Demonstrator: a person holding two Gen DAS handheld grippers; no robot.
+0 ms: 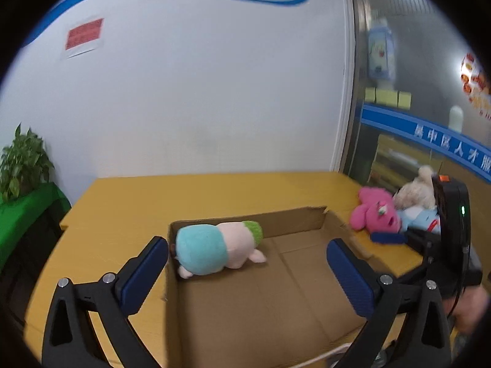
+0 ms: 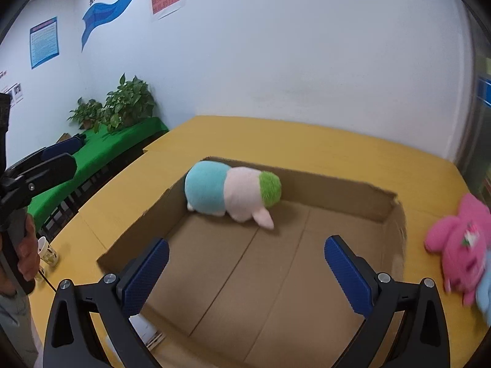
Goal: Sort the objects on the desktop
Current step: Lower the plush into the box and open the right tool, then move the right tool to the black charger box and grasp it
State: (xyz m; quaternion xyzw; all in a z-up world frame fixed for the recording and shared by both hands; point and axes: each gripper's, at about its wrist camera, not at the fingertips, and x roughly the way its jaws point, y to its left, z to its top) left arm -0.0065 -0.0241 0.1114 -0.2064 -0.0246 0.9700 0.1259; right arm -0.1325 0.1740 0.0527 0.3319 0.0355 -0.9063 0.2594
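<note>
Both left gripper [image 1: 247,250] and right gripper [image 2: 245,250] spread, empty over cardboard box [image 2: 337,188]; risk: clipping its right wall reaching for pink plush [image 2: 457,242], shoving box.

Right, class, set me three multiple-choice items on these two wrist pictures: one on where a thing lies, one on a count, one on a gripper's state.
1. Where does the teal, pale pink and green plush toy lie?
A. inside the open brown cardboard box, in a far corner
B. on the yellow wooden table
C. between gripper fingers

2. How many plush toys are inside the box?
A. none
B. one
C. three

3. How is the right gripper?
A. shut on a toy
B. shut, empty
C. open, empty

Answers: 1 A, cardboard walls stand behind and beside it. 2 B, the bright pink plush toy and its neighbours lie outside on the table. 3 C, its blue pads stand wide apart with nothing between.
</note>
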